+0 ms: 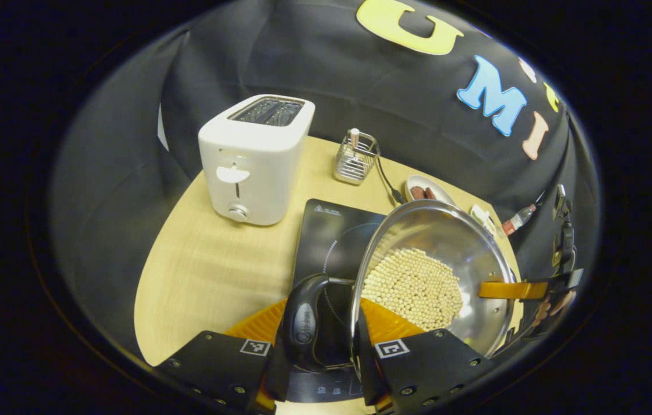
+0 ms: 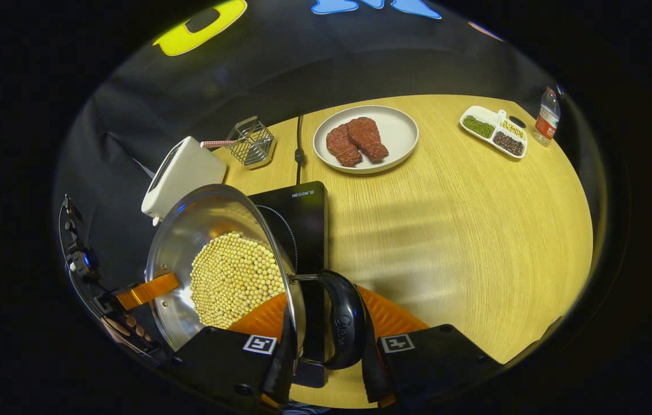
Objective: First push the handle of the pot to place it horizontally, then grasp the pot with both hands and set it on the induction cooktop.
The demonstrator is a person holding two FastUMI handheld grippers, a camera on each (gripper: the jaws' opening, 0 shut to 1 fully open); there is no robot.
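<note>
Both grippers, left (image 1: 321, 351) and right (image 2: 326, 349), clamp the side handles of the bean-filled steel pot (image 1: 435, 276) held over the induction cooktop (image 1: 334, 230); lowering it level should prevent spills.

Left claw (image 1: 315, 351) and right claw (image 2: 326, 351) each clamp a handle.

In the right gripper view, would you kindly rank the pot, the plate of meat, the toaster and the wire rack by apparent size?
1. pot, though nearest the camera
2. plate
3. toaster, close to the plate; partly hidden by the pot
4. wire rack
</note>
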